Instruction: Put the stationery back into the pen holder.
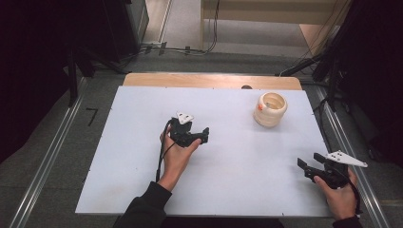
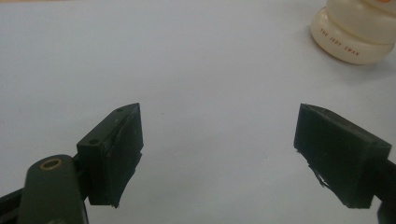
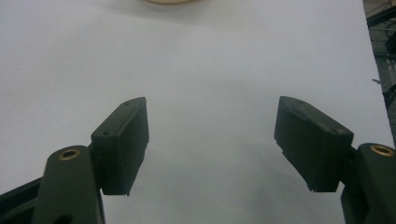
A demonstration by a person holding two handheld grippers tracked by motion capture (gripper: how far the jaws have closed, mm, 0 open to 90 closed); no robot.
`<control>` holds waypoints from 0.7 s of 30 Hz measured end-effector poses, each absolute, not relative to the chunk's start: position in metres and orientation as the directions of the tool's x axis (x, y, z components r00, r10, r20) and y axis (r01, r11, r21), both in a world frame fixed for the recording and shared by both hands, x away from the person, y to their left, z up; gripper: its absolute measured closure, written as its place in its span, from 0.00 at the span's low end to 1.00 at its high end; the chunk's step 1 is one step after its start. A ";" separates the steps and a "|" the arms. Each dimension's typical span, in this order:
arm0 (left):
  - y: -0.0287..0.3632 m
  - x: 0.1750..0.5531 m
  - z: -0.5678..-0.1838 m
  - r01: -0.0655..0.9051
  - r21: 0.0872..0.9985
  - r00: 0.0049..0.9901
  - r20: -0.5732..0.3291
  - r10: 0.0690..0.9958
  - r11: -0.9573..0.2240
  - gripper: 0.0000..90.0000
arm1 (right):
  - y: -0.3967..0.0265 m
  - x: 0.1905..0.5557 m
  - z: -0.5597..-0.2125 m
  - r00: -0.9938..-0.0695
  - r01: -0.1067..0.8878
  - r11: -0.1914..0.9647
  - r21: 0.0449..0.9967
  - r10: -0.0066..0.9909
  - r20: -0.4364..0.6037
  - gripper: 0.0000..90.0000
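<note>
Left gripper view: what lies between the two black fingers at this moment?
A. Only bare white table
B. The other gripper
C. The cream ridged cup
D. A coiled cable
A: the left gripper has its fingers spread wide over the bare white table, while the cream ridged cup stands apart near the picture's top right corner.

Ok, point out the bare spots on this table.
The white table is bare left of the left gripper, and between it and the right gripper. Only the far right corner is taken, by the cream ribbed container.
</note>
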State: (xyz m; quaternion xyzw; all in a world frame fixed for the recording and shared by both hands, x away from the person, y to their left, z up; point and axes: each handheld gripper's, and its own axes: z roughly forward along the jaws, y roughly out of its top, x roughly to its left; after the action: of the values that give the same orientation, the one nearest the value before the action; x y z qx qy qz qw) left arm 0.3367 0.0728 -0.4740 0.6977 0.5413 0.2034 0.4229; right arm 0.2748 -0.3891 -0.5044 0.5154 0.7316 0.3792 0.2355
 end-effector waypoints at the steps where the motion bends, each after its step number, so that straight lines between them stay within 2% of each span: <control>1: 0.074 0.336 -0.475 0.583 0.811 0.329 -0.177 0.928 -0.052 0.18 | -0.389 0.275 -0.504 -0.358 0.576 0.181 0.798 0.933 0.047 0.27; 21: 0.098 0.322 -0.482 0.591 0.805 0.298 -0.166 0.940 -0.045 0.18 | -0.388 0.275 -0.504 -0.361 0.573 0.182 0.799 0.931 0.047 0.27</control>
State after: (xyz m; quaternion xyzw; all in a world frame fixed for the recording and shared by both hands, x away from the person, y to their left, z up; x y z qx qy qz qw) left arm 0.3220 0.0981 -0.4820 0.6914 0.5537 0.2112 0.4132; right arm 0.2746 -0.3882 -0.5040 0.5140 0.7317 0.3808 0.2355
